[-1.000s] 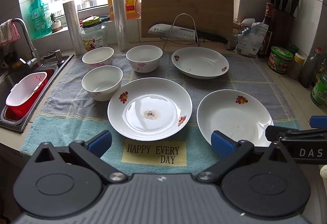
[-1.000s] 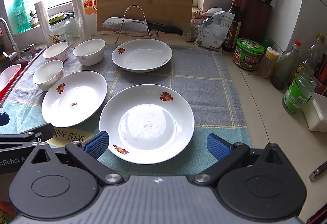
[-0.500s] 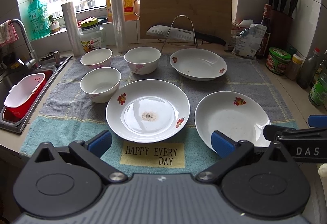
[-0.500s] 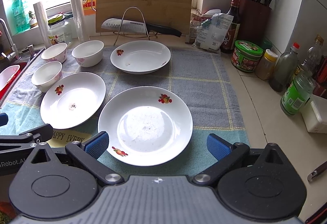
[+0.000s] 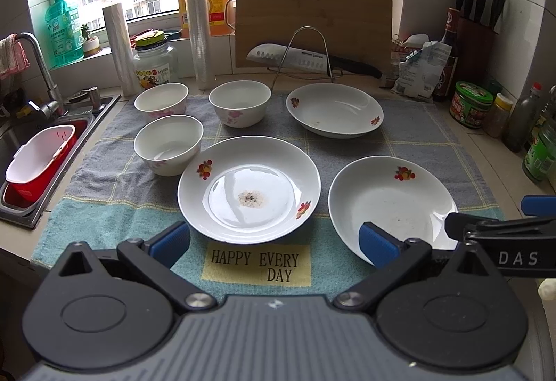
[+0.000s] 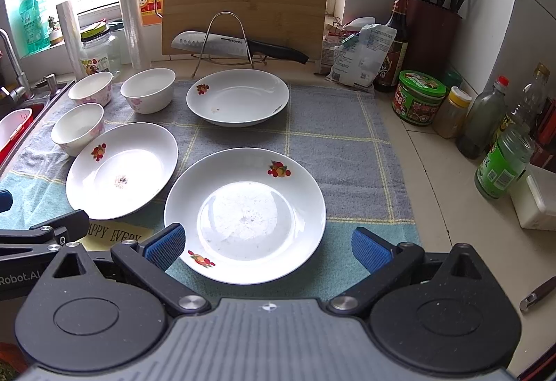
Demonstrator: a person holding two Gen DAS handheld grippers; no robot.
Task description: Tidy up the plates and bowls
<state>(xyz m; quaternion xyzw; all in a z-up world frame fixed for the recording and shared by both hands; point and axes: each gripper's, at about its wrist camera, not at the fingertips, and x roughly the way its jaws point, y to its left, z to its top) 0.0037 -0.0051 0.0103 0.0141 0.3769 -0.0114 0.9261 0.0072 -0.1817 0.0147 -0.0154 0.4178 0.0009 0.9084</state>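
Observation:
Three white plates with fruit prints lie on a towel: a near middle plate (image 5: 248,188), a near right plate (image 5: 392,203) and a far plate (image 5: 334,110). Three white bowls (image 5: 168,144) (image 5: 161,102) (image 5: 239,103) stand at the left. My left gripper (image 5: 274,243) is open and empty, just short of the middle plate. My right gripper (image 6: 267,247) is open and empty, with the near rim of the right plate (image 6: 245,214) between its fingers. The middle plate (image 6: 121,170) and far plate (image 6: 238,97) also show in the right wrist view.
The sink (image 5: 21,172) with a red and white basket is at the left. A cutting board (image 5: 312,16) and a knife on a wire rack (image 5: 302,59) stand behind. Jars and bottles (image 6: 500,165) line the right wall. The towel (image 6: 340,144) covers the counter.
Both grippers have drawn back or risen slightly; the plates sit a little lower in each view. Nothing was taken hold of or moved.

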